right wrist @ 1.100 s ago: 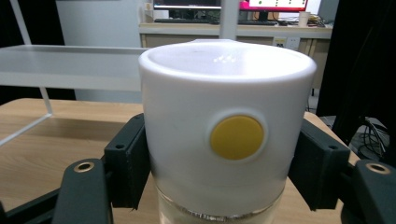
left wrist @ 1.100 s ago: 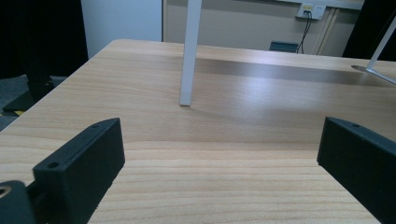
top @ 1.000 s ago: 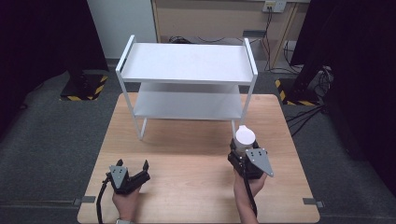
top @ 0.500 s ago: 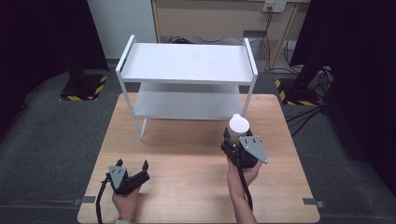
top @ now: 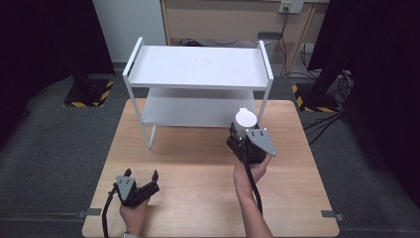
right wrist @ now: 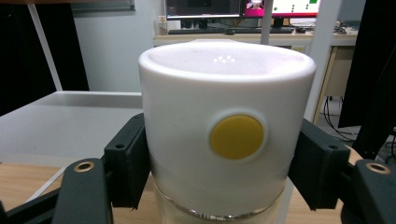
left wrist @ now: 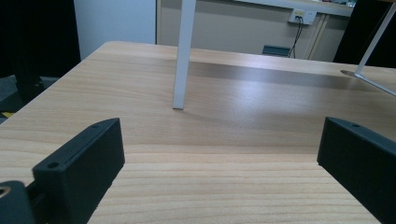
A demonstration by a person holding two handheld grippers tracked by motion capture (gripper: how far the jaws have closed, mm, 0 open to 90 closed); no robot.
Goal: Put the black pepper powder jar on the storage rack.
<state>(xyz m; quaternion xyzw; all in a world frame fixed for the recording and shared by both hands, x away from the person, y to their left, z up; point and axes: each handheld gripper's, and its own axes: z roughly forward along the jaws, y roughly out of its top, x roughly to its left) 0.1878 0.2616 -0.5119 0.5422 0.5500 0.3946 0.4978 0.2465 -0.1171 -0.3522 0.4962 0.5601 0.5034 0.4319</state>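
The high view looks forward and down over the light wooden table [top: 198, 163]. Each gripper view sits low, looking along its jaws; all three share the white two-tier metal shelf [top: 198, 67] [left wrist: 183, 51] [right wrist: 70, 121].

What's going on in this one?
A person works at a wooden table with a gripper in each hand. The right gripper is shut on a white container with a yellow dot, held near the right leg of a white two-tier shelf. The left gripper rests open on the table near its front edge, holding nothing.
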